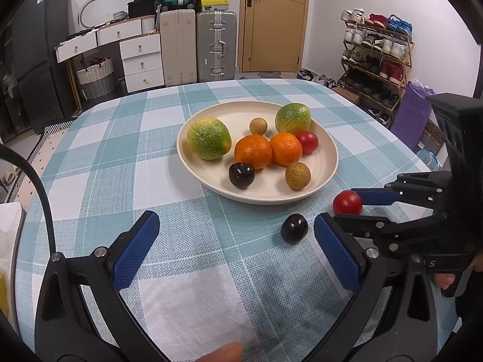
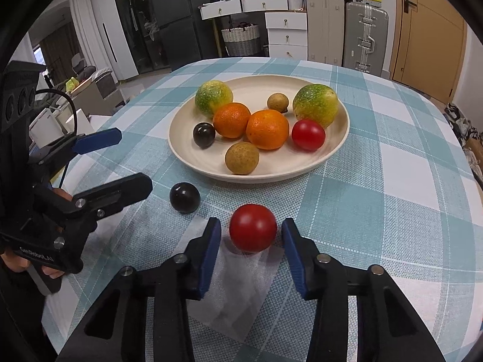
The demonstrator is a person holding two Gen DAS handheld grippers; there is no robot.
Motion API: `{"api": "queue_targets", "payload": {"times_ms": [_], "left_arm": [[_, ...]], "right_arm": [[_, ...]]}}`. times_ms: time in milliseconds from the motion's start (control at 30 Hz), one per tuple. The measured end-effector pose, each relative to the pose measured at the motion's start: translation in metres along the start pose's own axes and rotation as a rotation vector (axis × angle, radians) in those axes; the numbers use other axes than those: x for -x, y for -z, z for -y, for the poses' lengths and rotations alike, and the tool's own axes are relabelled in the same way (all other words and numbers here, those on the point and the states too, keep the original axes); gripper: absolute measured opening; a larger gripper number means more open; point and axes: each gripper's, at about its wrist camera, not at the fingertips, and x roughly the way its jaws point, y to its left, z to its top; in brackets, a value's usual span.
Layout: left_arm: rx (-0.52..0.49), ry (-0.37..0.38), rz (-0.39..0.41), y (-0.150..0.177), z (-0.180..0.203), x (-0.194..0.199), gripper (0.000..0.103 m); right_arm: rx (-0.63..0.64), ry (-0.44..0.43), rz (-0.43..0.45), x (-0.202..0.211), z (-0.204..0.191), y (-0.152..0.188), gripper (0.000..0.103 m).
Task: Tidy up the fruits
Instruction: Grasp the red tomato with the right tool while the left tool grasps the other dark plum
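1. Tabletop (image 1: 90,157), under a blue-and-white check cloth, carries a cream plate (image 2: 187,157) near its middle.
2. On the plate, right wrist view: two green-yellow citrus at 11 (image 2: 213,96) and 2 o'clock (image 2: 315,105); two oranges near centre, side by side and touching (image 2: 231,119) (image 2: 267,129); one red tomato at 3 o'clock (image 2: 308,135); one dark plum at 9 o'clock (image 2: 204,134); two small tan round fruits, one at 12 (image 2: 277,102), one at 6 o'clock (image 2: 242,157).
3. Two fruits lie loose on the cloth, off the plate's near rim: a loose red tomato (image 2: 253,228) and a loose dark plum (image 2: 184,197). The plum is at about 10 o'clock from the tomato, near it but apart.
4. Right gripper (image 2: 251,235): jaws narrowed, set either side of the loose red tomato. A slim gap shows at each blue pad; neither pad presses the fruit. The tomato rests on the cloth between them.
5. Left gripper (image 1: 237,229): jaws wide, nothing between them, only bare cloth. The loose dark plum lies just inside its right finger (image 1: 338,253), not touching.
6. Left wrist view: the right gripper comes in from 3 o'clock, with the tomato at its tips.
7. A hand (image 2: 49,270) grips the left gripper's handle, at 8 o'clock in the right wrist view.
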Motion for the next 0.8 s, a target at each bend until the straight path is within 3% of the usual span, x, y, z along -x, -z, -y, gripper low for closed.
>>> {"api": "queue_targets", "payload": {"times_ms": [100,400,567,800], "left_arm": [[-0.005,0.013,-0.004,0.000,0.002,0.000,0.102],[-0.019,0.085,-0.057,0.002,0.009,-0.008,0.100],[-0.055,0.118,-0.095,0.003,0.018,-0.016,0.072],[-0.095,0.146,-0.162,0.005,0.028,-0.031,0.053]], "right_arm": [[-0.017,-0.004,0.003,0.000,0.002,0.000,0.031],[-0.020,0.002,0.048,0.012,0.005,0.001,0.031],[-0.032,0.003,0.068,0.020,0.010,0.001,0.031],[-0.041,0.002,0.086,0.024,0.013,0.001,0.031]]}}
